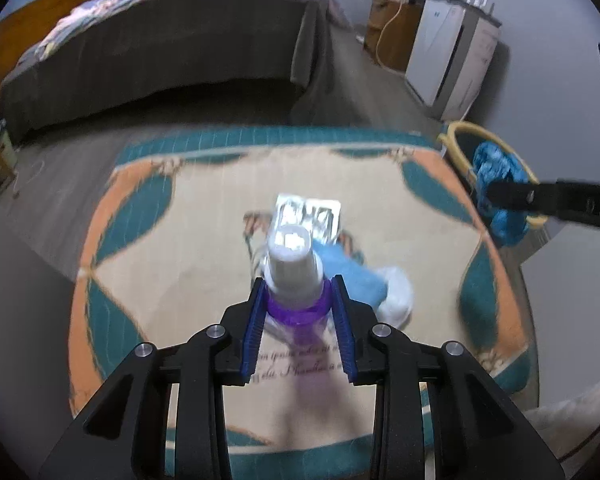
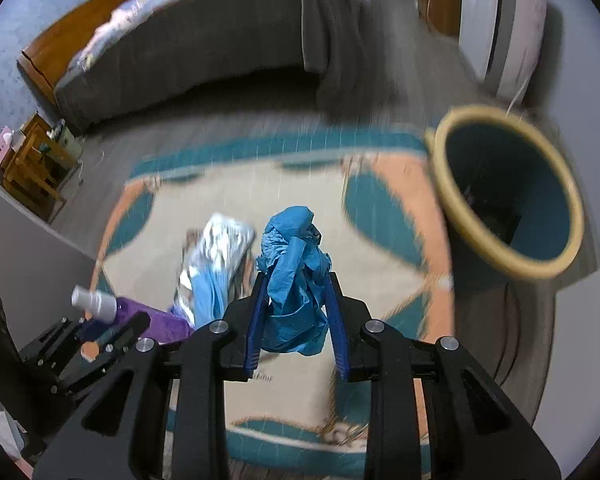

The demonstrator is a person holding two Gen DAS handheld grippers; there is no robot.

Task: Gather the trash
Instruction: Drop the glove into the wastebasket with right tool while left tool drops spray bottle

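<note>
My left tool (image 1: 298, 300) is closed on a spray bottle (image 1: 294, 276): its blue pads (image 1: 256, 320) press the purple collar just below the white cap, and the clear body hangs under the jaws, lifted off the rug (image 1: 148, 240). Script lettering on the bottle, seen through the gap between the pads, is too blurred to read. My right tool (image 2: 296, 304) is clamped on a crumpled blue glove (image 2: 294, 276), which bulges above and below its blue pads (image 2: 256, 320); the glove is likewise clear of the rug. From the left wrist, the right tool's black finger (image 1: 548, 196) bears raised letters, of which only "DA" can be made out.

Remaining on the rug near its centre, just beyond both tools: a silver foil wrapper (image 1: 308, 218) touching a pale blue cloth (image 1: 354, 276) and a white wad (image 1: 396, 300).

The waste bin (image 2: 508, 196), yellow-rimmed with a dark teal inside, stands just off the rug's far right corner, on the wooden floor (image 1: 60, 184). A bed (image 1: 172, 48) lies beyond the rug's far edge, and a white appliance (image 1: 452, 52) stands against the wall.
</note>
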